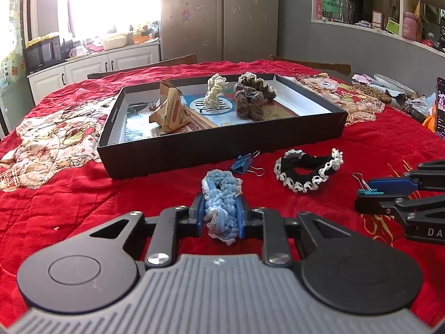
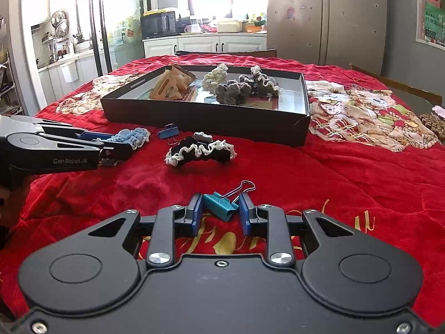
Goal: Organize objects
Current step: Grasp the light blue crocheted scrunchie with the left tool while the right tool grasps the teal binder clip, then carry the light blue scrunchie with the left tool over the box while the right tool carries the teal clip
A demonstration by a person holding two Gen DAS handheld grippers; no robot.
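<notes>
The left gripper (image 1: 221, 214) has its blue fingers (image 1: 198, 217) squeezed on a fluffy blue crochet scrunchie (image 1: 221, 203). The yarn is soft and bumpy, with a pale frill at its edge. It rests low on the red quilted cloth (image 1: 83, 194) that covers the tabletop.

The right gripper (image 2: 219, 213) has its fingers narrow around a small teal binder clip (image 2: 219, 204). The clip is hard and shiny, with thin wire loops. The left finger touches it; the right one looks pressed on the wire arm, but that is hard to tell.

At 12 o'clock from the left gripper lies a blue binder clip (image 1: 242, 164), just in front of a flat black cardboard box (image 1: 222, 144). At 1 o'clock lies a black scrunchie (image 1: 307, 171) with a curly white lace rim, shaped like a ring.

Inside the box sit a cream scrunchie (image 1: 214, 90), a brown ruffled scrunchie (image 1: 250, 98) and folded tan paper packets (image 1: 169, 105) shaped like triangles.
</notes>
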